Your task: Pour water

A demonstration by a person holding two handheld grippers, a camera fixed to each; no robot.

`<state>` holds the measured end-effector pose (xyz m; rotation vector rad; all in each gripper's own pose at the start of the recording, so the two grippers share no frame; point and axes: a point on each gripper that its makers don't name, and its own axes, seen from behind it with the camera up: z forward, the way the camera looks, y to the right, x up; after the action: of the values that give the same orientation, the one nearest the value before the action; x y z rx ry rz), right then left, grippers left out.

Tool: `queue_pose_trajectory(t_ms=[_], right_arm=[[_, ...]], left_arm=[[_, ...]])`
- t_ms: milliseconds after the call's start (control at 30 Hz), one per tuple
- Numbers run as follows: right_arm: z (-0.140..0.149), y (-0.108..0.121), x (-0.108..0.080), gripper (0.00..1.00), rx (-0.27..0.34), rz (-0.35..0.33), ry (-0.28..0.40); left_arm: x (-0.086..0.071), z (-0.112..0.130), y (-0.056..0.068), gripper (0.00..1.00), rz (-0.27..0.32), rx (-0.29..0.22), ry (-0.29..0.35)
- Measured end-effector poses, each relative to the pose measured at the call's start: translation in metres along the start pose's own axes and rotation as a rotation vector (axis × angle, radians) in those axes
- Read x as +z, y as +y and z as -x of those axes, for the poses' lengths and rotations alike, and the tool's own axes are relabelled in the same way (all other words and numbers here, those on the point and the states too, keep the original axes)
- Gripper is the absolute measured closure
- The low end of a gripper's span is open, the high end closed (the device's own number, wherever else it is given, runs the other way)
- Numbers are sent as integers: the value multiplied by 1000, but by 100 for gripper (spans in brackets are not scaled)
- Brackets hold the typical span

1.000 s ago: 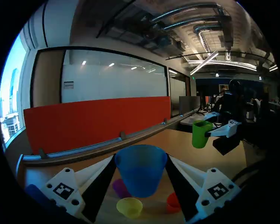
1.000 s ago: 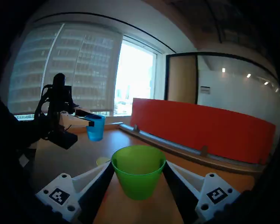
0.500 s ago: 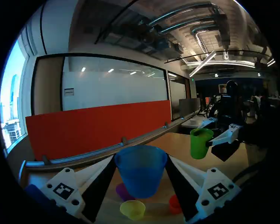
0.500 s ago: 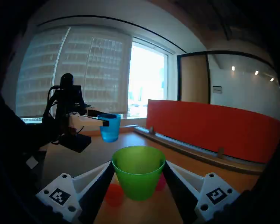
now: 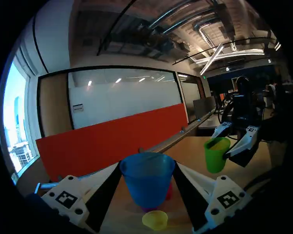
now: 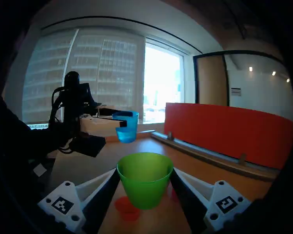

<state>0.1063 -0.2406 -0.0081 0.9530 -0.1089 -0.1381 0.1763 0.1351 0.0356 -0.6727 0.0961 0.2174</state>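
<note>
My left gripper is shut on a translucent blue cup held upright above the wooden table. In the right gripper view that blue cup hangs at the left in the left gripper, a dark sleeve behind it. My right gripper is shut on a green cup, also upright. The left gripper view shows that green cup to the right, held by the right gripper, level with the blue one and apart from it.
Small cups stand on the table below: a yellow cup and a red cup under the blue cup, a red cup under the green one. A red partition with a rail runs along the table's far edge. Windows lie beyond.
Both grippers have drawn closer together: the green cup has shifted lower and nearer in the left gripper view, the blue cup larger and more central in the right gripper view. Both views have tilted slightly.
</note>
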Motion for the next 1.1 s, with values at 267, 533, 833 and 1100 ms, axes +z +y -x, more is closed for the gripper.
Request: queue_pose_trajectory(t_ms=[267, 533, 833, 1100], right_arm=[[3, -13, 13, 9, 11, -36, 1], [5, -22, 22, 9, 16, -62, -1], [11, -30, 30, 9, 20, -85, -9], [13, -39, 34, 9, 26, -110, -6]], left_arm=[[-1, -11, 4, 11, -2, 106, 13], [0, -18, 5, 11, -13, 198, 8], [0, -30, 8, 11, -16, 292, 26], [1, -35, 16, 11, -9, 393, 29]])
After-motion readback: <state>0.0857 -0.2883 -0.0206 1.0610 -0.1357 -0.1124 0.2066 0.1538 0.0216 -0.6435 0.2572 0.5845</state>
